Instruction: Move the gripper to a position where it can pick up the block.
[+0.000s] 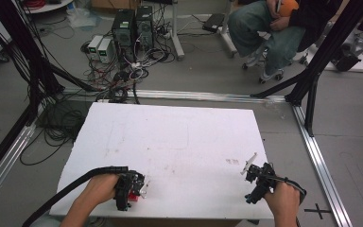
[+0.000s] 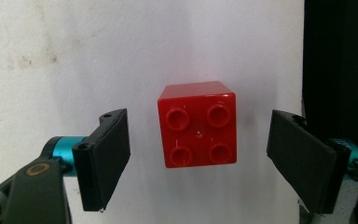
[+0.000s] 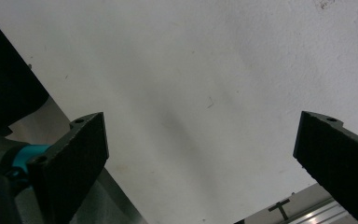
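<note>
Tongs come first: the left tongs stand wide open around a red brick, one jaw on each side with a clear gap to both, so nothing is gripped. The brick sits studs-up on the white counter, between the jaws and a little closer to the near-side jaw in the left gripper view. Judging from that, a squeeze could push the brick sideways before the far jaw meets it, and it might twist or skid on the smooth top. A shallow grip could also let the slick plastic pop out. In the high view the left tongs sit close to the near edge of the counter, so a shove toward the person could send the brick over it. Farther off, well apart to the other side, the right tongs are open just as wide over bare counter and hold nothing. They hover near that corner, where a careless drop could catch the edge.
</note>
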Demonstrator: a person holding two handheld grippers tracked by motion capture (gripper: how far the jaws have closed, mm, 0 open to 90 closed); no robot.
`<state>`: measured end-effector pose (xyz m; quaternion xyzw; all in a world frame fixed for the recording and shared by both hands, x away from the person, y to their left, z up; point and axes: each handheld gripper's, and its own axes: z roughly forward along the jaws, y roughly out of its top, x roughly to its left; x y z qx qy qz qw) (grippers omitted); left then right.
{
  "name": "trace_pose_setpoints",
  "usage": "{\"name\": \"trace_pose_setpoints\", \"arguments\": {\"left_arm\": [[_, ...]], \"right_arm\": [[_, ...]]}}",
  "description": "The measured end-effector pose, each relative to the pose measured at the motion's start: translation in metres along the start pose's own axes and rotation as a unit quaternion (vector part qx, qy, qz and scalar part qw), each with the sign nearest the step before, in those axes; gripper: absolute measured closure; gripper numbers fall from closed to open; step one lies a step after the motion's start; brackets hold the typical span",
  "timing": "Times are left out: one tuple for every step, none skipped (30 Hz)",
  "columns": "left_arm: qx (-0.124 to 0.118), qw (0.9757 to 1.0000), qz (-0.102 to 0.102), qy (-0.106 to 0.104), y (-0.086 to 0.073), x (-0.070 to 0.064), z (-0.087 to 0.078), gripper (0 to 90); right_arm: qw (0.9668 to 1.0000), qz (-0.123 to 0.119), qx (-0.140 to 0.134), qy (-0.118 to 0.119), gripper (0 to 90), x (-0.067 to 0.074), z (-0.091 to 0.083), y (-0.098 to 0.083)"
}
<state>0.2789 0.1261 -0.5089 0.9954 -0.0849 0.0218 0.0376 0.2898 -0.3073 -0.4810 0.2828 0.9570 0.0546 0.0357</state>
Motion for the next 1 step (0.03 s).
{"name": "trace_pose_setpoints", "arguments": {"left_arm": [[0.0, 1.0, 0.0, 0.0, 0.0, 0.0, 0.0, 21.7]], "right_arm": [[1.0, 0.0, 0.0, 0.0, 2.3, 0.0, 0.0, 0.0]]}}
